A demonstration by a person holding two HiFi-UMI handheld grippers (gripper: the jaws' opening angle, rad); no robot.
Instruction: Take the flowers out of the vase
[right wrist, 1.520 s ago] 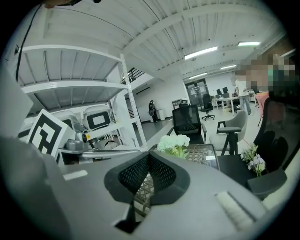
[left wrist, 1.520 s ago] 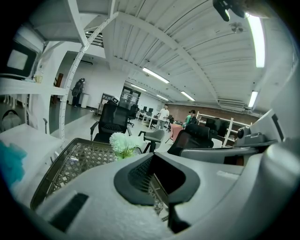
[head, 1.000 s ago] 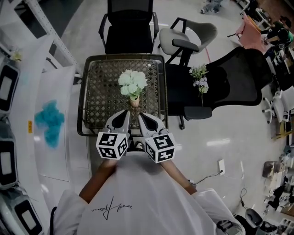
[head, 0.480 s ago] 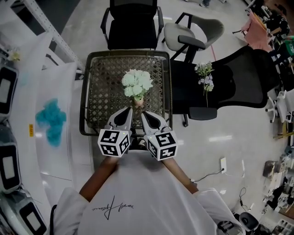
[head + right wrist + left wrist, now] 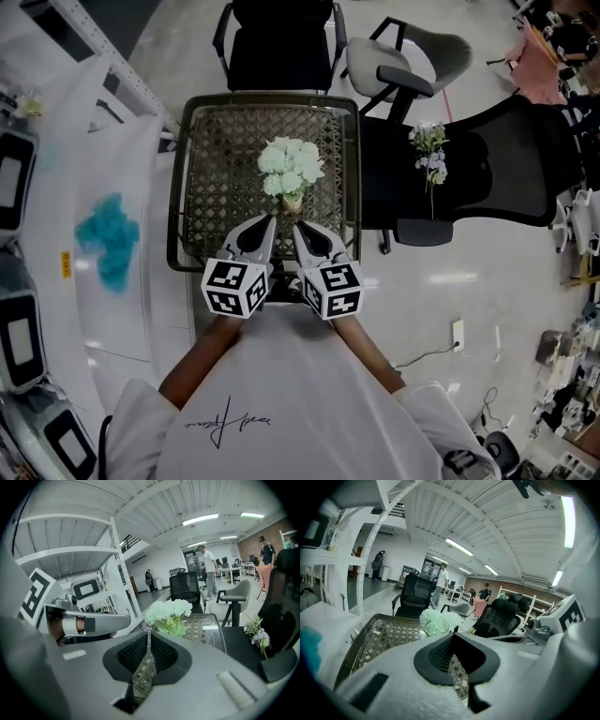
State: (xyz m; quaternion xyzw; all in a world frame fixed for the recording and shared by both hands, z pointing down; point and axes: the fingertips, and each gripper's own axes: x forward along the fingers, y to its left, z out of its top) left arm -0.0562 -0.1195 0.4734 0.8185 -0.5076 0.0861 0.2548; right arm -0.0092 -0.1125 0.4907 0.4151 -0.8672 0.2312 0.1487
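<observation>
1. Left gripper [image 5: 269, 221] has its jaws pressed together at the tips with nothing between them. It hovers over the near edge of the wicker table [image 5: 202, 187], pointing at the vase [image 5: 292, 201].
2. Right gripper [image 5: 297, 226] sits just beside it. Its jaws have just been opening and stand parted by only a thin slit, with nothing between them but the table weave seen through the gap.
3. White flowers [image 5: 292, 167] stand upright in the vase at the middle of the table, just ahead of both tips and touched by neither.
4. One small purple-and-white sprig [image 5: 430, 150] lies on the seat of the black chair [image 5: 497, 178] to the right. It may have come from the vase, though I cannot confirm that.
5. By my reading, the main step is not yet done. The jaws need to spread wider, close on the stems above the vase mouth and lift the bunch clear, probably with one gripper steadying the vase.
</observation>
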